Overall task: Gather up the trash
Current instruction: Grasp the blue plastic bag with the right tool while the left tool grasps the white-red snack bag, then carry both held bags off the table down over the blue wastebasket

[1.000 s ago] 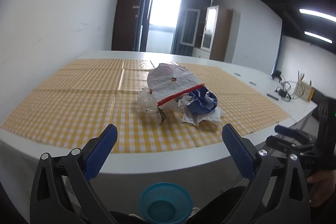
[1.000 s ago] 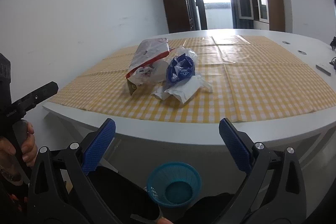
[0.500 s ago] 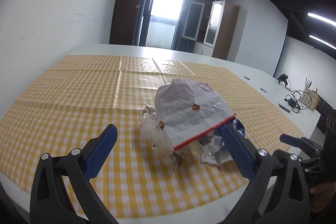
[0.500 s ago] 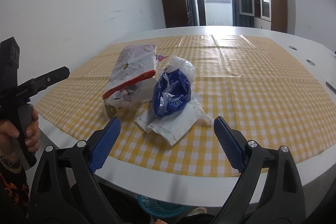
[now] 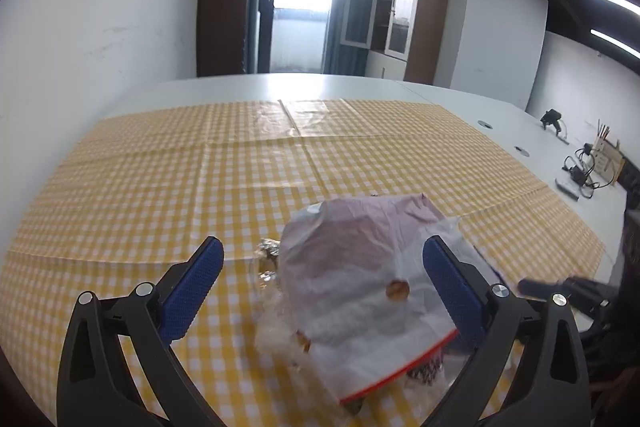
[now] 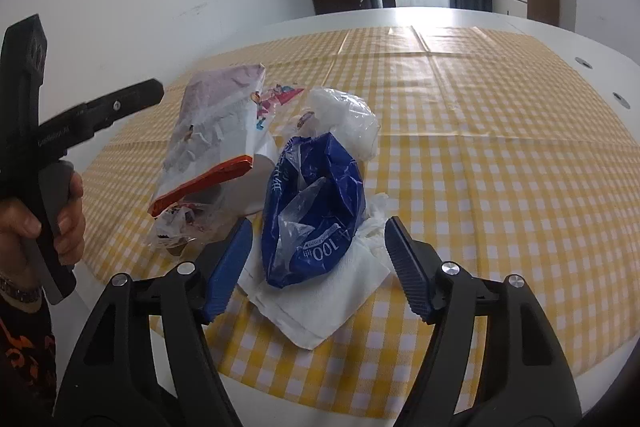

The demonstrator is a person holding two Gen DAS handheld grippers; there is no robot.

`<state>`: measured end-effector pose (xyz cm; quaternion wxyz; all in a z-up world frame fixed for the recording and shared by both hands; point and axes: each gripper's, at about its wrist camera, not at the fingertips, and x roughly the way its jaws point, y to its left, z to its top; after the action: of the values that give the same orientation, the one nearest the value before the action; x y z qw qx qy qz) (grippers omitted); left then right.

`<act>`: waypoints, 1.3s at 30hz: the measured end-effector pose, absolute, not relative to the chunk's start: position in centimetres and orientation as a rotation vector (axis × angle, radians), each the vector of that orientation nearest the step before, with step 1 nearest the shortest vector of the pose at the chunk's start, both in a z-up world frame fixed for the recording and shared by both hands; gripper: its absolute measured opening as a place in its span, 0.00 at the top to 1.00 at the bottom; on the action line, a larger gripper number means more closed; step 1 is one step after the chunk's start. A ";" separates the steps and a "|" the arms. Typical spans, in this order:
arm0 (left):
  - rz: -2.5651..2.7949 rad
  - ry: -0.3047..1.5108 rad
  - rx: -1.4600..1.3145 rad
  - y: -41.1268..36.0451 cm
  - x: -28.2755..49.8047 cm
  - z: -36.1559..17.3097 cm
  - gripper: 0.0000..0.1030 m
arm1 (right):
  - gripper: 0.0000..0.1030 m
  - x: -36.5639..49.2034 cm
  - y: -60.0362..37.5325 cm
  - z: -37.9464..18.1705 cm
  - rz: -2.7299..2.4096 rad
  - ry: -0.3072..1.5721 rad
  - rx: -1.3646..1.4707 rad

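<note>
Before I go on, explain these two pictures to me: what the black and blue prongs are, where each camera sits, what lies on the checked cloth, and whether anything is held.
No robot here: a person carries a hand-held tool in each hand, and a camera on each looks along its two blue-padded prongs. One picture is from the left tool, the other from the right tool.

On the yellow checked cloth lies a trash pile: a red-edged white bag, a blue wrapper and a white napkin.

Nothing is held yet. The left tool is open around the white bag. The right tool's jaws have just been closing on either side of the blue wrapper, without touching it.
</note>
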<state>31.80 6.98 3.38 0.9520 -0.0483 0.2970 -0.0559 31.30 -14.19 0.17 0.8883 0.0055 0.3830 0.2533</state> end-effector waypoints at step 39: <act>-0.035 0.398 -0.229 9.0 18.0 7.4 1.00 | 0.83 24.0 -18.8 4.9 0.522 0.508 0.095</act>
<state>17.98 8.95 7.42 0.9737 -0.1134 0.1971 -0.0171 24.00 -18.81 4.85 0.9333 0.0466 0.2481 0.2554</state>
